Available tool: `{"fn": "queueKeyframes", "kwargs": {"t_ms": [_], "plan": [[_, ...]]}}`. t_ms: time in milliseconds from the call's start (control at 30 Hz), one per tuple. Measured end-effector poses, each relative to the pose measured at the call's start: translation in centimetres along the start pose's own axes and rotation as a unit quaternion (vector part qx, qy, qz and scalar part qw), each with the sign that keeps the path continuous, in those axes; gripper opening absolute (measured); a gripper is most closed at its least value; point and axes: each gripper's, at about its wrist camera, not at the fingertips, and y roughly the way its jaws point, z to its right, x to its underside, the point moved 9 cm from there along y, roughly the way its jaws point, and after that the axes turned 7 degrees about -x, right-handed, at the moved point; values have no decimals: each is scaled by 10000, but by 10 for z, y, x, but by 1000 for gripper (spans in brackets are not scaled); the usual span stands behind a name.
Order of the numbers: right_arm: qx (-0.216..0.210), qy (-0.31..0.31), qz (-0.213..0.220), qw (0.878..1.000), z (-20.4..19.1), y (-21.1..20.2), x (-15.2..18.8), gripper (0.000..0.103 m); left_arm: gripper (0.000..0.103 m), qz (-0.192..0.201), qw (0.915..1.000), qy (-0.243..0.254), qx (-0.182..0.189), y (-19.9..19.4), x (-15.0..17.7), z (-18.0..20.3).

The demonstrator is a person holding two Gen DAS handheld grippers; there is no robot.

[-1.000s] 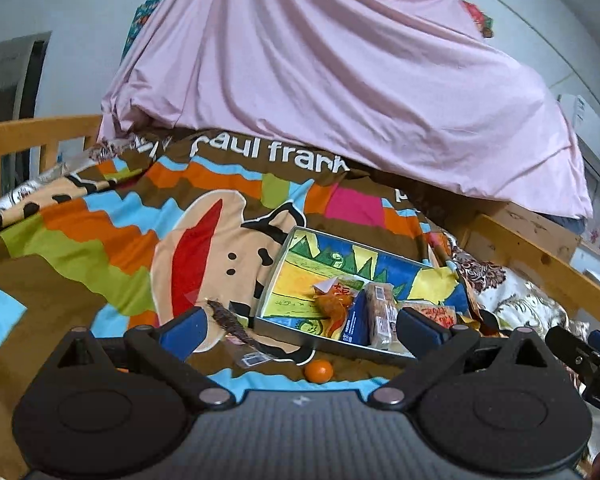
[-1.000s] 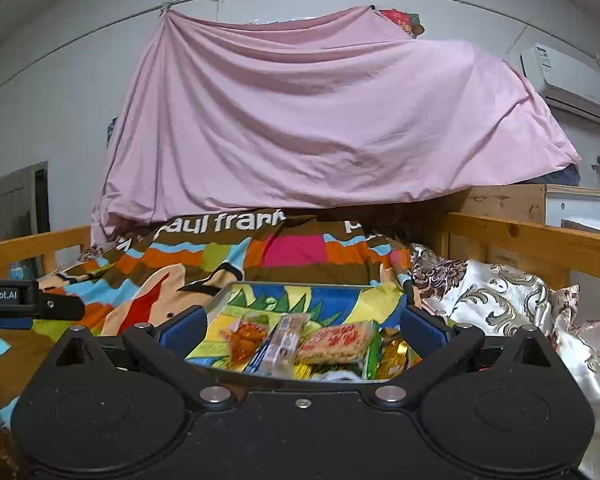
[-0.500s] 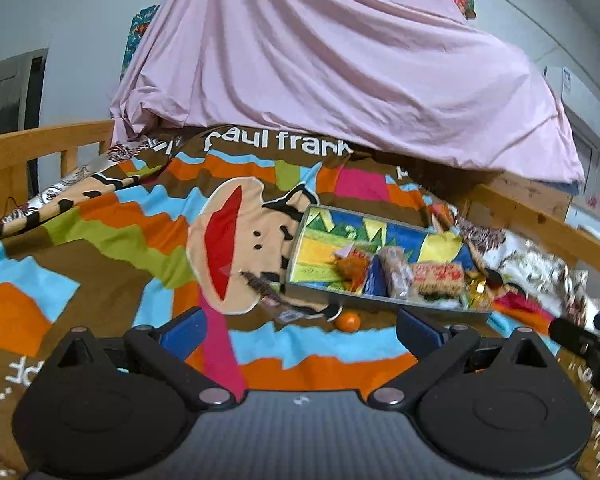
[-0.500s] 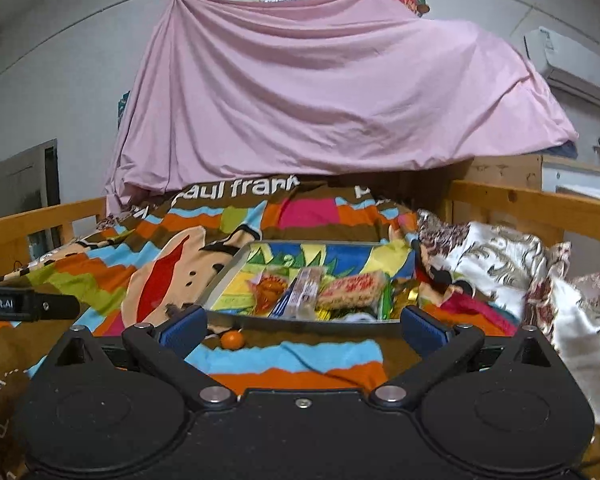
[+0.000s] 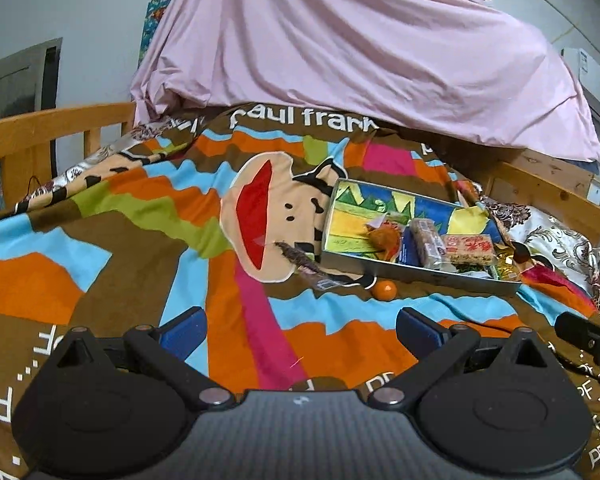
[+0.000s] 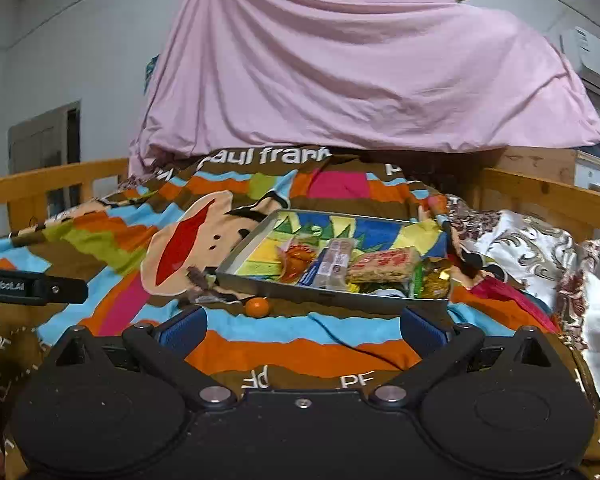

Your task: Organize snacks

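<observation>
Both units have drawn back from the tray (image 6: 332,294); it now lies well ahead. Left hand-held gripper (image 5: 300,330) and right hand-held gripper (image 6: 302,326) are spread, empty. Snacks (image 6: 380,266) fill the tray's right end; an orange ball (image 6: 257,307) lies outside, just before it, apparently unsorted.

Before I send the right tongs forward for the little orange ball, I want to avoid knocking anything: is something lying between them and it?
Nothing visible does. The right tongs are open, and only bare blanket lies between them and the orange ball. The dark wrapped snack lies off to the ball's left, and the tray sits behind it.
</observation>
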Motion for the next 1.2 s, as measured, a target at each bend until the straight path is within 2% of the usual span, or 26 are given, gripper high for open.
{"fn": "queueKeyframes", "kwargs": {"t_ms": [333, 567, 867, 1100, 1200], "plan": [[-131, -392, -111, 9991, -19, 8, 5, 102, 103, -179, 9997, 67, -139, 8, 7, -7], [-101, -353, -126, 9992, -20, 14, 4, 102, 103, -178, 9996, 32, -236, 8, 6, -11], [-95, -270, -188, 9994, -22, 23, 6, 102, 103, -458, 9971, 49, -602, 16, 6, -13], [-182, 3, -196, 9996, -18, 23, 4, 102, 103, -443, 9930, 261, -1062, 14, -2, -7], [-172, 133, -209, 9995, -14, 22, 3, 102, 103, -382, 9923, 254, -1147, 10, -7, -5]]}}
